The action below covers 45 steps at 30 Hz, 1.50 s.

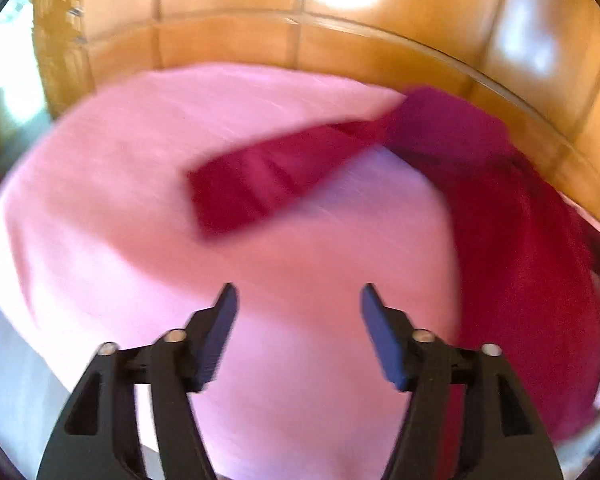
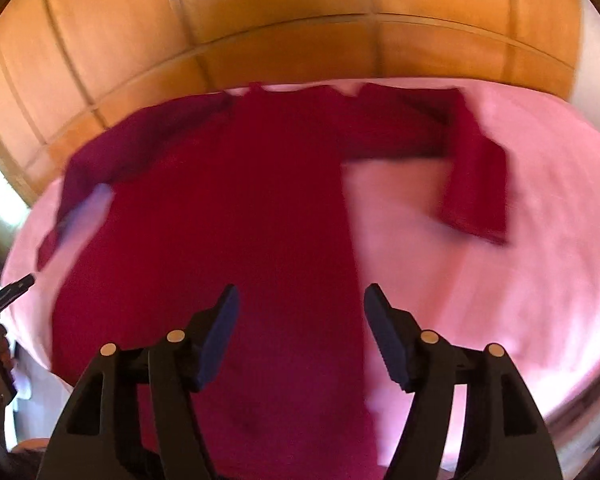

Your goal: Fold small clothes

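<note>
Left gripper jaws wide, nothing between, hovering over bare pink bedsheet. Right gripper likewise wide and empty, above the lower body of the dark red long-sleeved garment. Garment spread flat on the sheet, neckline toward the wooden headboard. One sleeve bent downward, other sleeve angled out across the sheet. Judged early: laid out, perhaps a sleeve started; no body fold yet. Left to do: sleeves in, body folded. Frames blurred, fine creases unreadable.
</note>
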Available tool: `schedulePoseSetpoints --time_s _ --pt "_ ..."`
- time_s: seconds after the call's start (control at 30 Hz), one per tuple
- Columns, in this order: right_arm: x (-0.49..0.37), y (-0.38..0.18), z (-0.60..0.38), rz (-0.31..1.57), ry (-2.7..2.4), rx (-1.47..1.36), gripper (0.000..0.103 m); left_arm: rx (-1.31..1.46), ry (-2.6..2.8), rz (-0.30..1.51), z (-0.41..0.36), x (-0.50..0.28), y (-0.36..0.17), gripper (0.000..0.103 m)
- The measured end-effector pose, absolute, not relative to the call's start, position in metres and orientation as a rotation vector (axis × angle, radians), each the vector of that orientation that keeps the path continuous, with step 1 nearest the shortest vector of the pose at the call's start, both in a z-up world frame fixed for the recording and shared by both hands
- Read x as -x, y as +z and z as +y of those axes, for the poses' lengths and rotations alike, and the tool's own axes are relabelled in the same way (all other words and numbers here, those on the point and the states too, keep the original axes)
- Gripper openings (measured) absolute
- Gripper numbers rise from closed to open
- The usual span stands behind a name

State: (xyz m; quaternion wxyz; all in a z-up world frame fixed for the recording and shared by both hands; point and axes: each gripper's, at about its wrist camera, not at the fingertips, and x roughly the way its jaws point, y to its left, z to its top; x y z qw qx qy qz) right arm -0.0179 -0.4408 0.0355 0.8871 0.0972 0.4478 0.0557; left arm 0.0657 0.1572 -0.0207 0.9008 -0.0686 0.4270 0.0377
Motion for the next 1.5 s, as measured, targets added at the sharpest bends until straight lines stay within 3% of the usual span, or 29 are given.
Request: schedulePoseSetpoints --time_s 0.13,0.47,0.53,0.57,0.6,0.87,1.03,1.13,1.17,1.33,1.37,1.47,1.5 --pt "-0.008 0.010 -0.386 0.974 0.205 -0.196 0.065 0.023 0.137 0.826 0.151 -0.077 -0.019 0.077" --pt "-0.035 -0.022 -0.344 0.965 0.228 -0.131 0.073 -0.270 0.139 0.809 0.118 -0.147 -0.065 0.077" --pt "-0.041 -0.025 -0.346 0.953 0.231 -0.127 0.075 -0.255 0.131 0.833 0.120 -0.167 -0.072 0.050" --pt "-0.042 -0.027 -0.345 0.947 0.233 -0.122 0.076 -0.245 0.116 0.871 0.122 -0.176 -0.074 0.011" --pt "-0.043 -0.028 -0.345 0.942 0.234 -0.118 0.077 -0.229 0.113 0.919 0.127 -0.186 -0.074 0.003" --pt "-0.051 -0.034 -0.335 0.908 0.242 -0.085 0.088 0.218 -0.217 1.034 0.204 -0.189 0.015 0.003" --pt "-0.054 -0.037 -0.334 0.895 0.241 -0.098 0.089 0.303 -0.140 0.987 0.254 -0.217 0.065 0.003" --pt "-0.055 -0.038 -0.331 0.891 0.236 -0.091 0.089 0.411 -0.080 0.989 0.280 -0.249 0.070 0.006" --pt "-0.055 -0.039 -0.331 0.891 0.235 -0.090 0.089 0.421 -0.010 0.995 0.288 -0.261 0.066 0.012" --pt "-0.049 -0.038 -0.332 0.885 0.233 -0.088 0.089 0.373 0.348 0.979 0.322 -0.283 0.053 0.012" --pt "-0.048 -0.038 -0.331 0.883 0.232 -0.085 0.090 0.385 0.380 0.965 0.327 -0.280 0.049 0.015" --pt "-0.045 -0.039 -0.328 0.876 0.228 -0.072 0.092 0.404 0.479 0.947 0.335 -0.256 0.029 0.062" --pt "-0.045 -0.040 -0.327 0.873 0.226 -0.064 0.093 0.461 0.473 0.927 0.339 -0.243 0.020 0.066"
